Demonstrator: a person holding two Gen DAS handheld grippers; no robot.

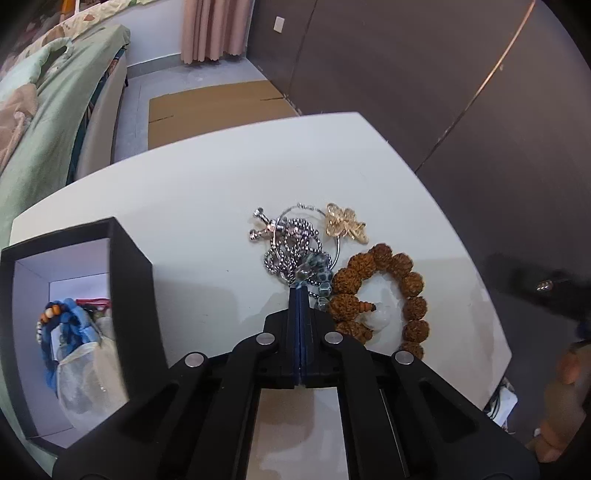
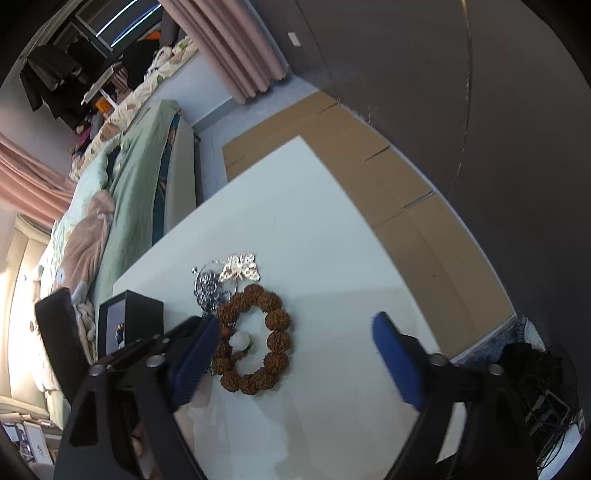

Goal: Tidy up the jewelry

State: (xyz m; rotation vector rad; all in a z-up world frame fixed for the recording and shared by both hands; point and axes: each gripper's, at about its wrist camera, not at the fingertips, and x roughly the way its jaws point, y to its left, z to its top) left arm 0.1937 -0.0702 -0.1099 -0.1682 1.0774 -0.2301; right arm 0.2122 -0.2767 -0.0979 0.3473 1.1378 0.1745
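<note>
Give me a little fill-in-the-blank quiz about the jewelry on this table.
1. The brown bead bracelet lies on a ____ table.
2. The box left of the pile is ____ outside.
3. The butterfly ornament is ____ in colour.

Missing words: white; black; gold

A white table (image 1: 207,177) stands by a green-covered bed (image 1: 55,122); pink curtains (image 1: 214,29), dark wall (image 1: 443,74), flattened cardboard (image 1: 218,107) on the floor.

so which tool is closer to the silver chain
Left. The left tool is shut with its tips at the silver chain pile; the right tool stands open, off to the side above the brown bead bracelet.
</note>
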